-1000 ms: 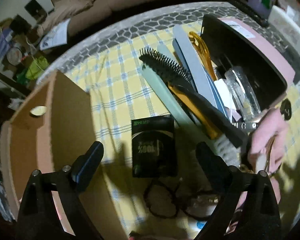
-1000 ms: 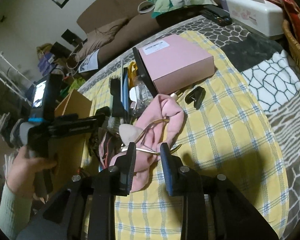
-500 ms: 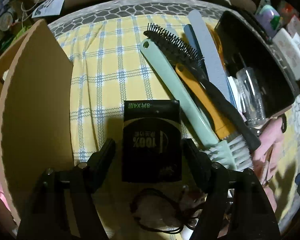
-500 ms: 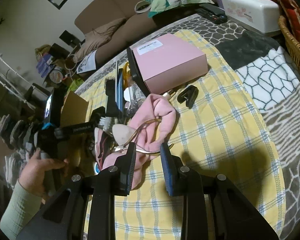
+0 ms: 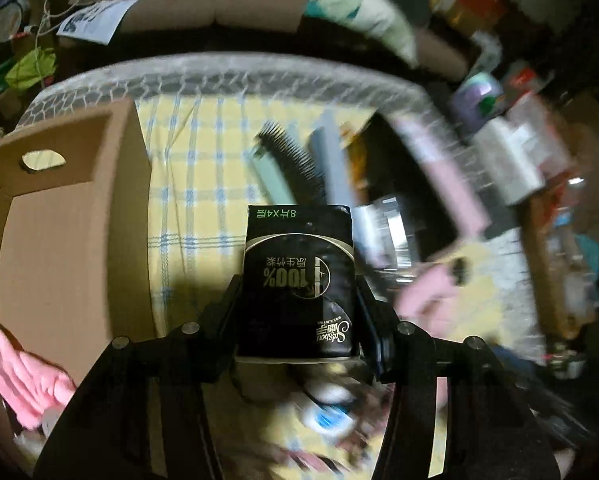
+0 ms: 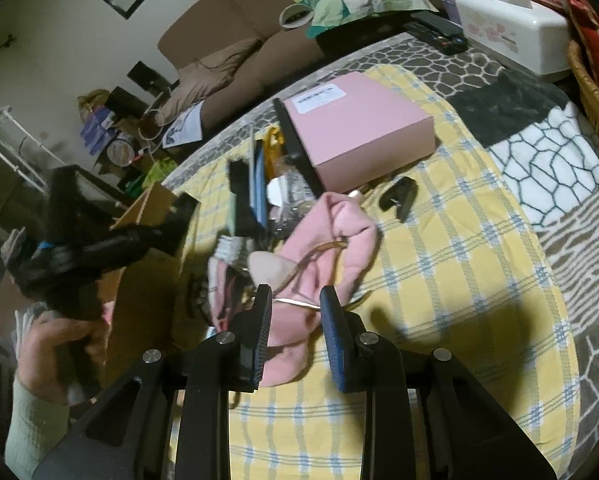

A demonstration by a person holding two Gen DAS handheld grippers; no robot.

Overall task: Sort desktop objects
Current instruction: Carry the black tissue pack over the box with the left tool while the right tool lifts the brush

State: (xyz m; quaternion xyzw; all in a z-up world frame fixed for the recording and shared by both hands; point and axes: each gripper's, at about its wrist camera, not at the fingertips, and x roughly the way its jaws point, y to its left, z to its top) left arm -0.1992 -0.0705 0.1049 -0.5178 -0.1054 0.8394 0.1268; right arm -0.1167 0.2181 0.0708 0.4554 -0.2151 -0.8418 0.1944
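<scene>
A black tissue pack [image 5: 299,248] sits between the fingers of my left gripper [image 5: 297,284], lifted off the yellow checked cloth [image 5: 187,184]; the jaws are closing and the pads press its sides. An open cardboard box [image 5: 71,220] stands just to its left, with something pink inside. In the right wrist view the left gripper [image 6: 155,236] is blurred beside that box, held by a hand [image 6: 59,336]. My right gripper [image 6: 295,300] hovers over a pink cloth [image 6: 331,232] with a thin gold wire piece on it. Its jaws stand narrowly apart and grip nothing.
A hairbrush, combs and files [image 5: 291,160] lie by a pink box [image 6: 359,128] with a black lid. A black clip [image 6: 397,198] lies on the cloth. A white tissue box [image 6: 511,20], a remote [image 6: 435,30] and a wicker basket [image 6: 595,92] line the far right.
The left gripper came down around the black tissue pack, closed on it and lifted it off the cloth toward the cardboard box. The right gripper stayed put.
</scene>
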